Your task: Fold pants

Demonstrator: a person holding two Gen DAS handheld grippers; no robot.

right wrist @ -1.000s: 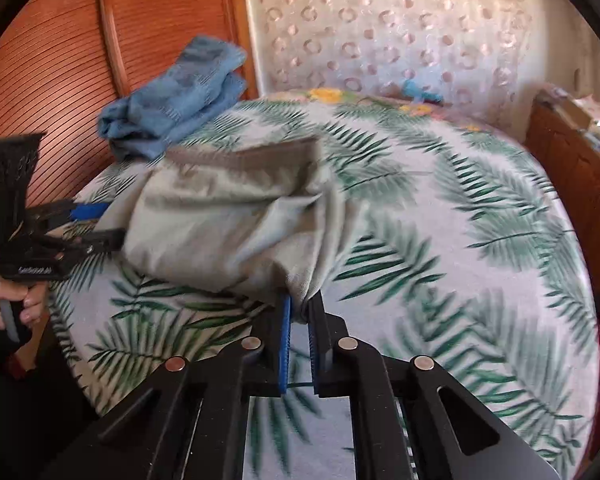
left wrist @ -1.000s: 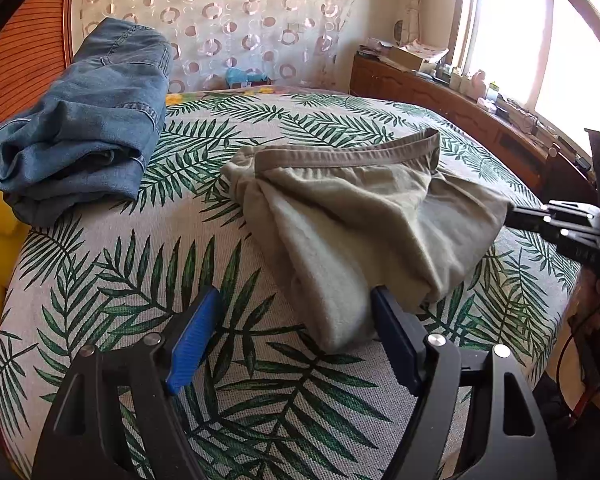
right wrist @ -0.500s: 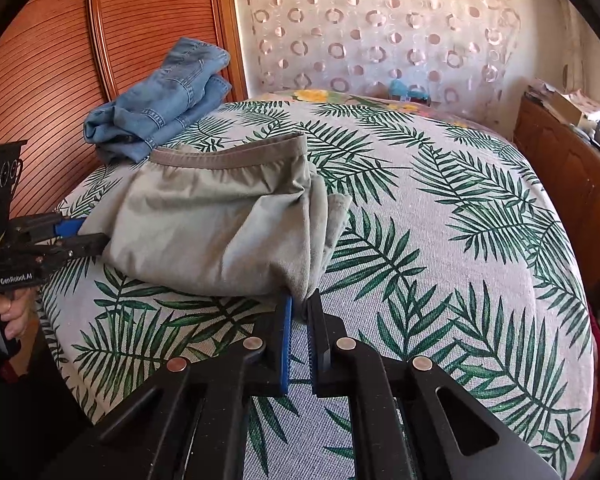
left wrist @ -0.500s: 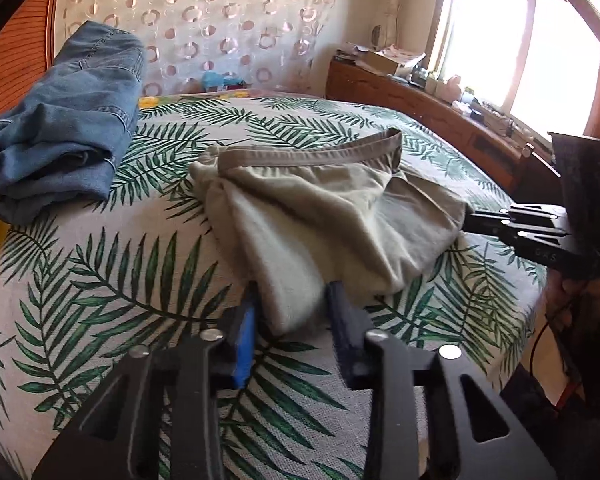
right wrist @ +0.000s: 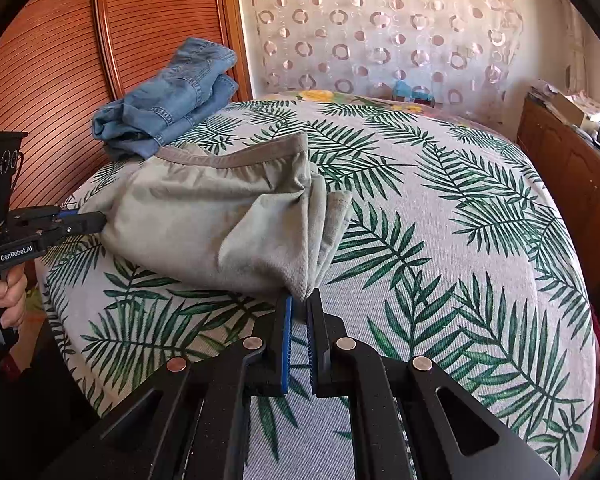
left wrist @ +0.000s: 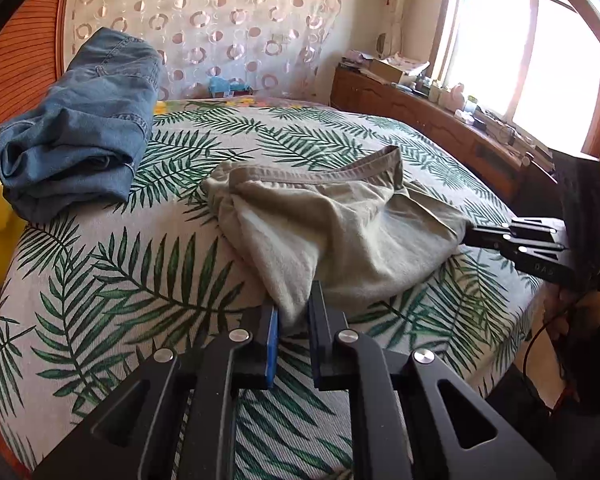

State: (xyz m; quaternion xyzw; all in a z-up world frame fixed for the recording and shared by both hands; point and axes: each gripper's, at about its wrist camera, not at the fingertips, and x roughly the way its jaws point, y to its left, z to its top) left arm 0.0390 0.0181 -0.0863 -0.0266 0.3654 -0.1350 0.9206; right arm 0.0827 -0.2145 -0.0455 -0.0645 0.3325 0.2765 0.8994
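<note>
Two grippers pinch the green pants on the leafy bed.

The left gripper is squeezed shut on a bunched corner of the green pants, low in the middle of the left view. The right gripper pinches another bunched corner in the same spot of its own view. The pants lie in a loose heap in the middle of the bed, waistband at the far side. Only the left view shows the bright window at the upper right. Only the right view shows the person's hand at the left edge. The cloth hides each gripper's tips. Folded blue jeans sit at the upper left, near the wooden headboard.
</note>
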